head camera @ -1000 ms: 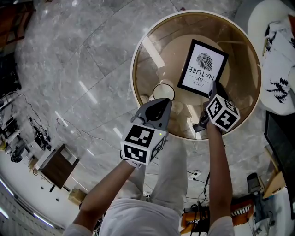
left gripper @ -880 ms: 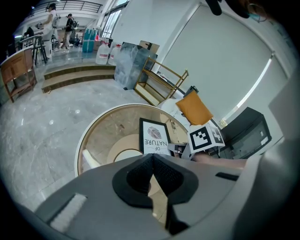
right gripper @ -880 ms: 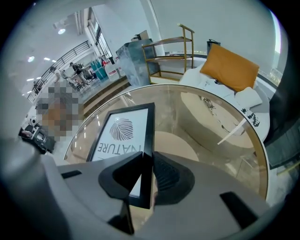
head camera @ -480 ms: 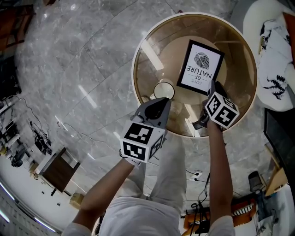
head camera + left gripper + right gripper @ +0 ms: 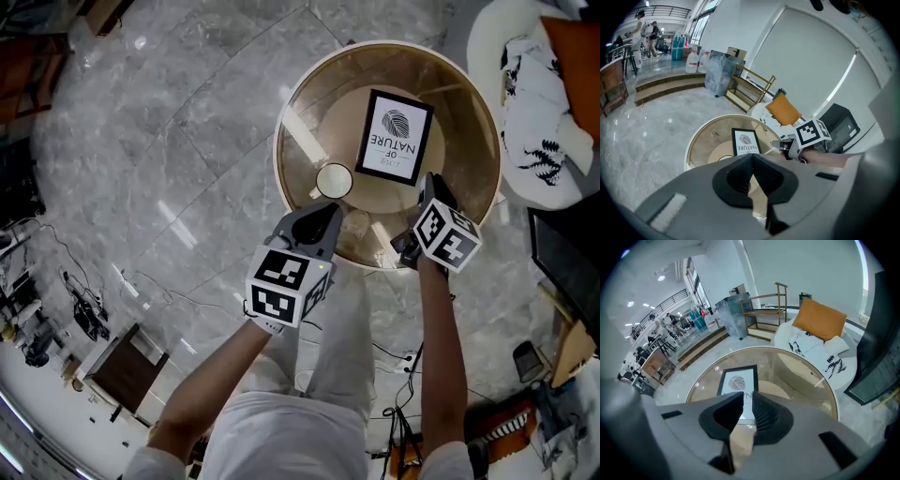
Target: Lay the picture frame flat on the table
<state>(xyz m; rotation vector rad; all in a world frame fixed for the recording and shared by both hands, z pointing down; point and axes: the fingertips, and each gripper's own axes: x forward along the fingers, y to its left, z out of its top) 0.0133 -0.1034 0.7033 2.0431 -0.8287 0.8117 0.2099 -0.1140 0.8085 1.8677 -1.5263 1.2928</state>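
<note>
Black picture frame [image 5: 395, 137] with white leaf print, lying flat on round glass table [image 5: 469, 103], face up

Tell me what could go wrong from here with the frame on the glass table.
The picture frame lies flat on the glass table; nudging it with the slightly open right gripper might scrape the top. A round white object sits close beside the frame, so the shut left gripper could knock it.

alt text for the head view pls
A black frame lies flat on a round glass table, seen from above. The left claw and right claw hover over its near edge, holding nothing; a round white object sits beside the frame.
</note>
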